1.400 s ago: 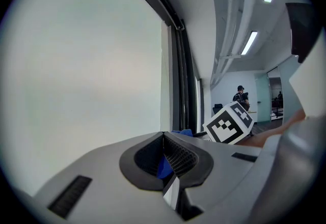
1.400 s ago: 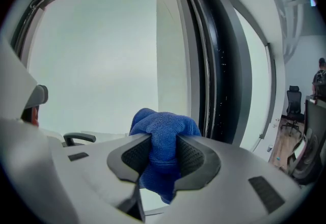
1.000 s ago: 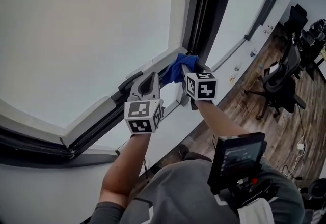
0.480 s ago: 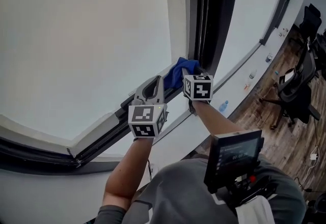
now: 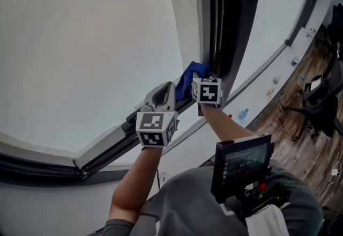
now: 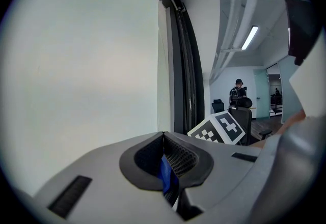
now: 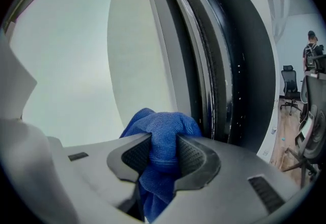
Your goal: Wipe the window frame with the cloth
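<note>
A bunched blue cloth (image 5: 188, 75) is pressed against the foot of the dark upright window frame (image 5: 222, 26), where it meets the lower rail (image 5: 107, 146). My right gripper (image 5: 197, 75) is shut on the cloth (image 7: 160, 123), which bulges out between the pads with the frame (image 7: 224, 80) just to the right. My left gripper (image 5: 167, 88) rests a little to the left, over the lower rail, apart from the cloth. In the left gripper view its jaws (image 6: 164, 137) stand shut, with only a blue sliver showing in the slit, and the frame (image 6: 183, 75) rises ahead.
Pale glass (image 5: 80, 42) fills the left. A white sill (image 5: 268, 68) with small bottles (image 5: 242, 114) runs right of the frame. Office chairs (image 5: 319, 98) stand on the wooden floor. A person (image 6: 237, 91) stands far off. A screen device (image 5: 241, 162) hangs at my chest.
The head view has swung, so the frame stands more upright in the picture. Both grippers keep their places at the frame's lower corner, the cloth still pinched.
</note>
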{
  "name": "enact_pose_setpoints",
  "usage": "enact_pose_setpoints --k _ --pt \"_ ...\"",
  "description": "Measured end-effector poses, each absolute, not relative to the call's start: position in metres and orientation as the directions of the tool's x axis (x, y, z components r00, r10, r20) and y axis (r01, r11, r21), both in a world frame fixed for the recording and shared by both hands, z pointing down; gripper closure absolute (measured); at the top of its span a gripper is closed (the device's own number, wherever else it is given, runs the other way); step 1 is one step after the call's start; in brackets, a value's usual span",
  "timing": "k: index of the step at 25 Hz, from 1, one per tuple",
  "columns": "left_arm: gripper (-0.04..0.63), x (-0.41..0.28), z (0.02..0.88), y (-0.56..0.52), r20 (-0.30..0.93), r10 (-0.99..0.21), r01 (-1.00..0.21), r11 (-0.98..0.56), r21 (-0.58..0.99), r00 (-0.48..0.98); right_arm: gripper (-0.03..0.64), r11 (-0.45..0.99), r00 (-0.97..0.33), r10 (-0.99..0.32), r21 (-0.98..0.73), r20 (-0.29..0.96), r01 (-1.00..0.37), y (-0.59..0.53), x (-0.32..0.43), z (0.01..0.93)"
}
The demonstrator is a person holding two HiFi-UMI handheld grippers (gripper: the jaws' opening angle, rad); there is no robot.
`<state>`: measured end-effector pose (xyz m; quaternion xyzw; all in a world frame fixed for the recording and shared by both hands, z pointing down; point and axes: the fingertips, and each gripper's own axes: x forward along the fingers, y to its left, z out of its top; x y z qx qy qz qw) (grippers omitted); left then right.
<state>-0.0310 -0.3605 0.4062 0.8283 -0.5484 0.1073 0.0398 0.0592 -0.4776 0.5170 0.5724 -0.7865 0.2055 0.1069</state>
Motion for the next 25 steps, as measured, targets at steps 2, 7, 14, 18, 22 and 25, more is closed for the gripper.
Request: enact_pose_setpoints --k 2,7,14,18,22,25 --pt "0.584 -0.03 0.403 -0.362 0.219 -0.899 -0.915 -0.399 -0.056 0.378 0.483 0.252 -0.318 -0.86 -0.208 0.4 -0.945 -0.479 0.059 0.514" --pt "0.584 -0.026 0.384 -0.364 0.197 -0.894 -0.902 -0.424 -0.078 0.403 0.483 0.235 -0.312 -0.874 -0.237 0.374 -0.943 -0.481 0.06 0.493" --pt "0.585 -0.016 0.343 -0.366 0.124 -0.865 -0.863 -0.498 -0.087 0.486 0.483 0.246 -0.313 -0.901 -0.239 0.302 -0.939 -0.478 0.058 0.444" --pt "0.585 -0.012 0.32 -0.367 0.103 -0.865 -0.859 -0.501 -0.11 0.491 0.485 0.255 -0.311 -0.914 -0.226 0.26 -0.94 -0.477 0.061 0.418" --pt "0.584 -0.007 0.291 -0.362 0.065 -0.85 -0.842 -0.527 -0.118 0.523 0.485 0.274 -0.317 -0.924 -0.209 0.214 -0.939 -0.475 0.063 0.382" --pt "0.584 -0.007 0.274 -0.357 0.035 -0.838 -0.831 -0.544 -0.117 0.544 0.485 0.289 -0.325 -0.93 -0.207 0.172 -0.935 -0.476 0.063 0.355"
